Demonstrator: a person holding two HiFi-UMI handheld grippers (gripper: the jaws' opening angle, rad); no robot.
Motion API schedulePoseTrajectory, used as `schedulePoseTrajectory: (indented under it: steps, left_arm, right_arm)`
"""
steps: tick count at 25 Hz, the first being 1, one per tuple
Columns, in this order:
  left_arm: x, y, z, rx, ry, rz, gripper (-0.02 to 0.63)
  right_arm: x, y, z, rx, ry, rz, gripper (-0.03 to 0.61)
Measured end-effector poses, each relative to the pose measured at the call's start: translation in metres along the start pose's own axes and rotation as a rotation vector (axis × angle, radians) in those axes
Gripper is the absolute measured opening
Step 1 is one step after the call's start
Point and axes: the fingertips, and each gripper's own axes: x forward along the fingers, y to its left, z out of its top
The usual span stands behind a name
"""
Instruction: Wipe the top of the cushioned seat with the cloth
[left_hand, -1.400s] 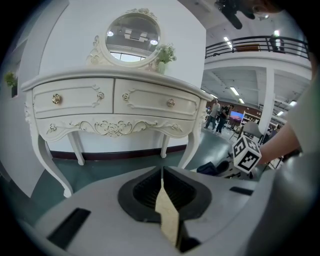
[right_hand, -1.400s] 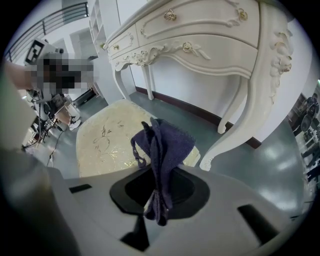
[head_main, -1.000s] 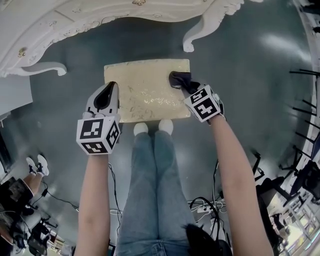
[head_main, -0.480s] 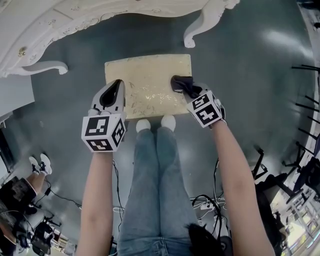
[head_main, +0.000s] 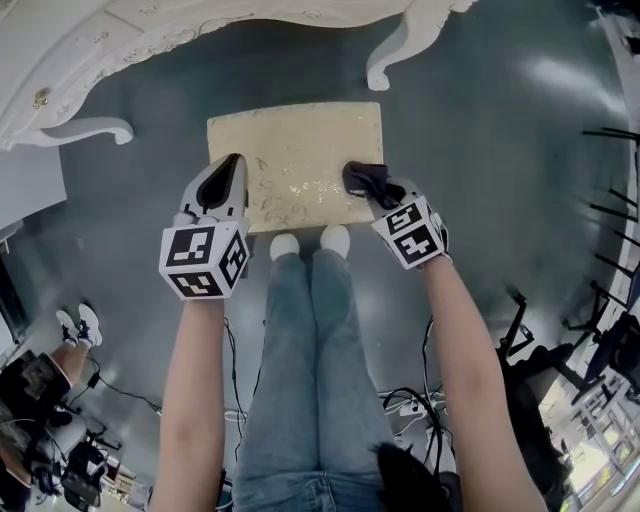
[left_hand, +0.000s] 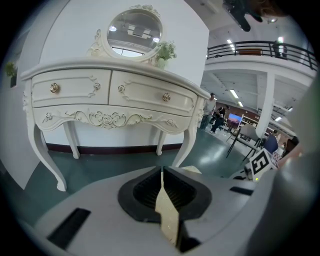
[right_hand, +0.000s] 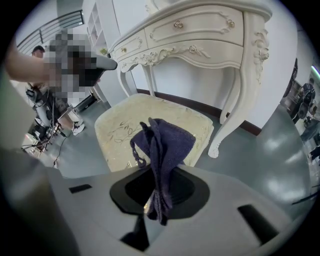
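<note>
Cream seat with a faint gold leaf pattern, rectangular, standing on grey-green floor just in front of a white carved dresser. Person stands at its near edge, white shoes just beside the seat.

Right hand-held gripper over the seat's right near corner. Jaws pinching a dark purple cloth, which is bunched into folds and sticks out past the jaw tips. From the head view the cloth lies over the seat top, close to the right edge; whether it presses on the cushion cannot be told. In the right gripper view the cloth fills the gap of the right hand-held gripper, a small loop hanging off its left side, with the seat beyond and below and a curved dresser leg to the right.

Left hand-held gripper over the seat's left edge, near its front. In the left gripper view its jaws are pressed together; only a thin cream sliver shows in the slit between them. That view looks level at the dresser: two drawers with gold knobs, and an oval mirror on top
</note>
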Motion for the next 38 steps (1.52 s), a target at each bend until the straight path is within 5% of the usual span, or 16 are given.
schedulePoseTrajectory:
  steps: [32, 38]
  left_arm:
    - [-0.005, 0.010, -0.002, -0.060, 0.008, 0.001, 0.014]
    - [-0.008, 0.015, 0.001, -0.074, 0.003, 0.007, 0.014]
  right_arm:
    - [-0.021, 0.059, -0.066, -0.006, 0.157, 0.056, 0.046]
    - [-0.045, 0.058, -0.051, -0.038, 0.089, 0.028, 0.046]
